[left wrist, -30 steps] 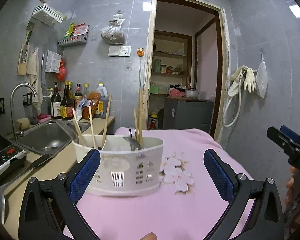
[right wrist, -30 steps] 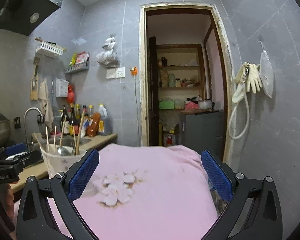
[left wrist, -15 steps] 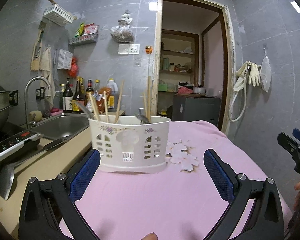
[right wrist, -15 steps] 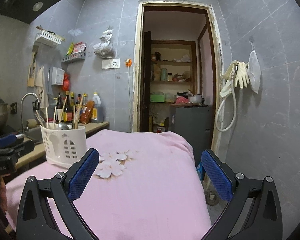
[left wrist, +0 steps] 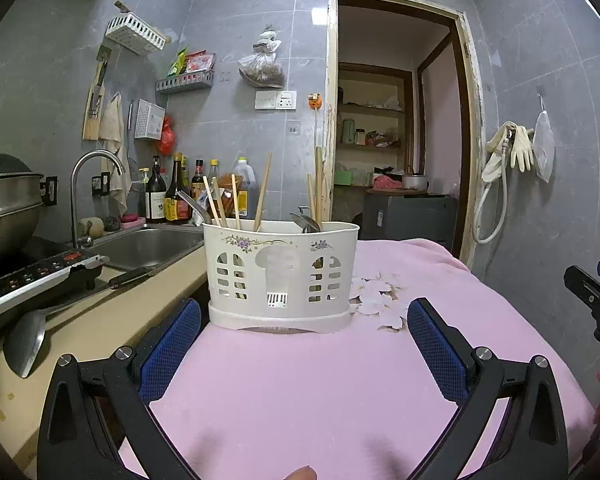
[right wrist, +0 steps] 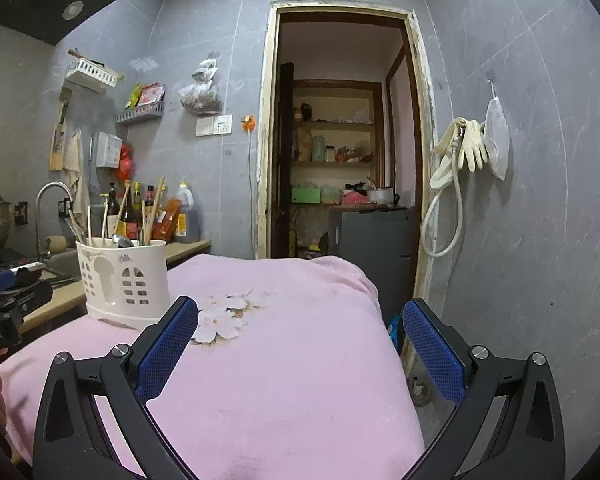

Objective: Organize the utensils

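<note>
A white perforated utensil holder [left wrist: 281, 275] stands on the pink cloth [left wrist: 308, 384], with several wooden chopsticks [left wrist: 262, 191] and a metal spoon [left wrist: 306, 222] sticking out of it. My left gripper [left wrist: 304, 344] is open just in front of it, holding nothing. In the right wrist view the same holder [right wrist: 123, 284] sits at the left, and my right gripper [right wrist: 300, 350] is open over the cloth's right half [right wrist: 284, 360], empty. The right gripper's tip [left wrist: 592, 300] shows at the left wrist view's right edge.
A counter on the left carries a sink [left wrist: 144, 242] with a tap [left wrist: 94, 184], bottles [left wrist: 168, 196], an induction hob [left wrist: 32, 280] with a steel pot [left wrist: 4, 200], and a ladle [left wrist: 28, 340]. An open doorway [right wrist: 340, 152] lies behind. Gloves and a hose [right wrist: 460, 160] hang on the right wall.
The left gripper has drawn back and dropped lower, so the holder now stands beyond its fingers instead of between them. The right gripper has also shifted, bringing the holder more fully into view.
</note>
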A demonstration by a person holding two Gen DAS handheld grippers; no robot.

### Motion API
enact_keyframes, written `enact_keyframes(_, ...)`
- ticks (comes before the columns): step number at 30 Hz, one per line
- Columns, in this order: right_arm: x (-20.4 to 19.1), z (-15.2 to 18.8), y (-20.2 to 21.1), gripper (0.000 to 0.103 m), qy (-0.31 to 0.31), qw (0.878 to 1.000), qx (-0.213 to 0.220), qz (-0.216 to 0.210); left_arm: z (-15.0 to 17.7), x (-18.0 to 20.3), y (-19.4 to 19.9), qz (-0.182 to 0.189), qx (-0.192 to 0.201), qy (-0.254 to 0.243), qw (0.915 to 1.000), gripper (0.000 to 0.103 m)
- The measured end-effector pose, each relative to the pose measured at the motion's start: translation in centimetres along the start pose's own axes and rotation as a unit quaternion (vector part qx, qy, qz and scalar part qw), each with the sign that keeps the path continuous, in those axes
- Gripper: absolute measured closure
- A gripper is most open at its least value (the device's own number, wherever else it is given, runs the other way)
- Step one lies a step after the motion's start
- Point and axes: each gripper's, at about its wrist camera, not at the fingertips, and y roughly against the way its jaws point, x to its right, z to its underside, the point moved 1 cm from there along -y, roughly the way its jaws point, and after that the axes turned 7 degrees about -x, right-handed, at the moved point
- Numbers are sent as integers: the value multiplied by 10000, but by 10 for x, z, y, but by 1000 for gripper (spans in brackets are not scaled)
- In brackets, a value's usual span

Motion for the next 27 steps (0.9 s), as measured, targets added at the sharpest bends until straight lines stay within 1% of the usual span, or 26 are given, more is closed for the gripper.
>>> enact_keyframes(6, 0, 1, -1, 0, -2, 10000, -31, -8, -1, 0, 0, -1, 19, -53, 10000, 2)
enact_keyframes(27, -1, 2, 0, 0, 23, 10000, -28, -12, 2, -4, -3, -27, -41, -6, 10000, 2)
